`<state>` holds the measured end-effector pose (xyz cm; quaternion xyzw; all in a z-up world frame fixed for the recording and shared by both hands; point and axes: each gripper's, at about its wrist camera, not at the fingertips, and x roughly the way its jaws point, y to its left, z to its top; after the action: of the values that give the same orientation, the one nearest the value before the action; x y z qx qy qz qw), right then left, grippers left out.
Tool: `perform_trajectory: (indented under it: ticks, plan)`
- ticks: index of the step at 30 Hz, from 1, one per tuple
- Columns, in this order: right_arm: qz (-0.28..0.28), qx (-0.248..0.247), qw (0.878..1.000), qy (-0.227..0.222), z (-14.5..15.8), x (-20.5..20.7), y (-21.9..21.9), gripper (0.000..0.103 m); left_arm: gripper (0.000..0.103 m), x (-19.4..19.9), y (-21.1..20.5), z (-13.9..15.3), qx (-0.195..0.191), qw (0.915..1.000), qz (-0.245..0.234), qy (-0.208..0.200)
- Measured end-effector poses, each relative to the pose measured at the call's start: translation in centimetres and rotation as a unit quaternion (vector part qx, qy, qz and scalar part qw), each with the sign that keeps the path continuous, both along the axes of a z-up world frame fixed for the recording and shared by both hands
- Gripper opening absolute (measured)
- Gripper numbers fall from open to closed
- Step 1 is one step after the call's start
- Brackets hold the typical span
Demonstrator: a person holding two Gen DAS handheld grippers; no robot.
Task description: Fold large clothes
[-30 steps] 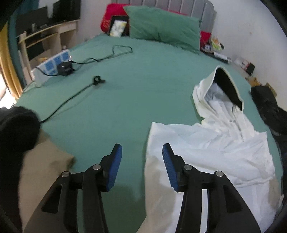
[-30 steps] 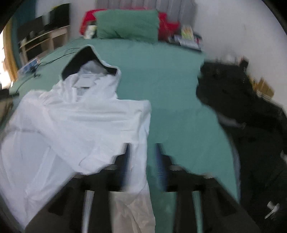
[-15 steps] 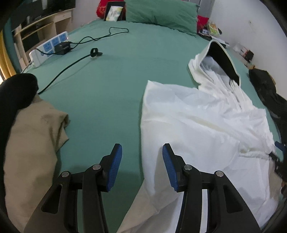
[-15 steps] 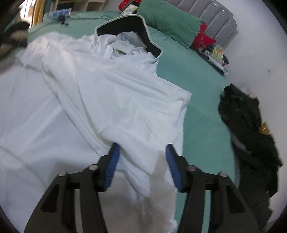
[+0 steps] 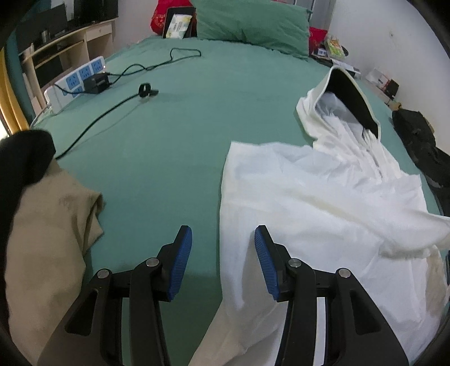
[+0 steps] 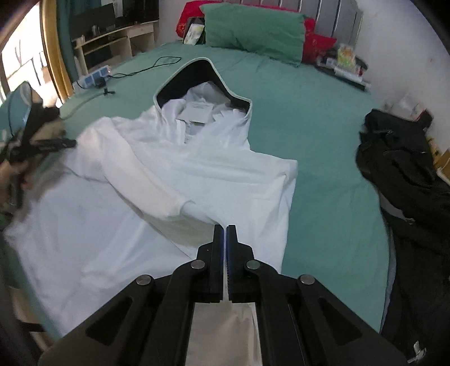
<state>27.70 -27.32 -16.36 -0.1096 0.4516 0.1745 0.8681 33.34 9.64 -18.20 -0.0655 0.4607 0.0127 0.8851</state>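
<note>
A white hooded jacket (image 6: 197,174) with a black-lined hood (image 6: 197,76) lies spread on the green bed (image 6: 323,135), hood towards the pillows. One sleeve lies folded across its body. My right gripper (image 6: 225,233) is shut on the jacket's white fabric near its lower right part. In the left wrist view the jacket (image 5: 309,202) lies to the right. My left gripper (image 5: 223,247) is open and empty, straddling the jacket's left edge low over the bed. The left gripper also shows blurred at the left edge of the right wrist view (image 6: 42,143).
A beige garment (image 5: 47,231) with a black piece (image 5: 22,160) lies at the near left. A black garment pile (image 6: 407,180) lies on the right. A power strip (image 5: 76,81) and black cables (image 5: 118,107) lie at the far left. A green pillow (image 5: 250,25) stands at the headboard.
My right gripper has closed on the jacket's fabric; it was open half a second ago. My left gripper stays open and has shifted a little along the jacket's left edge.
</note>
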Motion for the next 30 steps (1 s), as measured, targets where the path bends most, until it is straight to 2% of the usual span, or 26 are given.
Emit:
perform_trajectory:
  ticks: [2, 4, 6, 8, 11, 14, 15, 17, 18, 19, 20, 23, 26, 27, 28, 29, 30]
  plan:
    - [-0.005, 0.014, 1.0, 0.016, 0.5, 1.9, -0.9, 0.002, 0.05, 0.7, 0.0, 0.2, 0.001, 1.0, -0.002, -0.005]
    - [-0.011, 0.036, 0.998, 0.049, -0.5, 4.9, -1.7, 0.002, 0.05, 1.5, 0.0, 0.2, 0.003, 1.0, -0.003, -0.004]
    - [-0.015, 0.064, 0.994, 0.088, -2.8, 8.7, -2.5, 0.002, 0.05, 2.4, 0.1, 0.3, 0.002, 1.0, -0.001, -0.002]
    - [-0.026, 0.076, 0.991, 0.107, -4.9, 11.6, -3.0, 0.002, 0.05, 3.4, 0.2, 0.5, -0.001, 0.9999, -0.007, -0.013]
    - [-0.057, 0.087, 0.989, 0.106, -7.3, 14.7, -3.9, 0.002, 0.05, 4.3, 0.3, 0.2, 0.001, 0.9997, -0.016, -0.02]
    - [-0.077, 0.109, 0.988, 0.081, -8.1, 15.1, -4.5, 0.006, 0.047, 5.0, 0.2, -1.4, -0.007, 0.9993, -0.036, 0.008]
    - [-0.083, 0.11, 0.988, 0.068, -8.0, 14.7, -4.7, 0.012, 0.031, 5.2, -0.1, -2.1, -0.003, 0.9985, -0.047, 0.027]
    - [-0.093, 0.101, 0.99, 0.04, -7.7, 13.3, -5.2, 0.029, 0.016, 4.9, -0.5, -2.1, 0.024, 0.9982, -0.053, 0.011]
    - [-0.096, 0.092, 0.991, 0.031, -7.5, 12.6, -5.4, 0.043, 0.003, 5.0, -0.6, -2.2, 0.026, 0.9979, -0.057, 0.014]
    - [-0.098, 0.082, 0.991, 0.025, -7.4, 11.8, -5.6, 0.051, 0.003, 4.9, -0.5, -2.2, 0.024, 0.9982, -0.054, 0.013]
    - [-0.103, 0.077, 0.992, 0.018, -7.2, 10.9, -5.8, 0.052, 0.003, 4.8, -0.2, -2.0, 0.023, 0.9989, -0.04, 0.006]
    - [-0.098, 0.093, 0.991, 0.012, -6.5, 9.0, -6.1, 0.052, 0.003, 4.6, 0.5, -1.6, 0.02, 0.9997, -0.011, -0.003]
    - [-0.079, 0.074, 0.994, 0.014, -6.9, 9.0, -5.0, 0.052, 0.003, 4.5, 0.4, -0.6, 0.032, 0.9995, -0.001, -0.006]
    - [-0.079, 0.072, 0.994, 0.02, -7.4, 9.3, -4.5, 0.049, 0.003, 4.5, 0.5, -0.3, 0.035, 0.9994, 0.002, -0.002]
    - [-0.082, 0.076, 0.993, 0.023, -7.6, 9.4, -4.8, 0.028, 0.003, 4.5, 0.5, -0.3, 0.035, 0.9994, 0.003, 0.002]
    - [-0.088, 0.08, 0.992, 0.031, -8.0, 9.3, -4.9, 0.012, 0.003, 4.4, 0.6, -0.2, 0.032, 0.9995, 0.004, 0.006]
    - [-0.089, 0.076, 0.992, 0.04, -8.5, 9.3, -4.7, 0.005, 0.004, 4.2, 0.7, -0.2, 0.031, 0.9995, 0.006, 0.009]
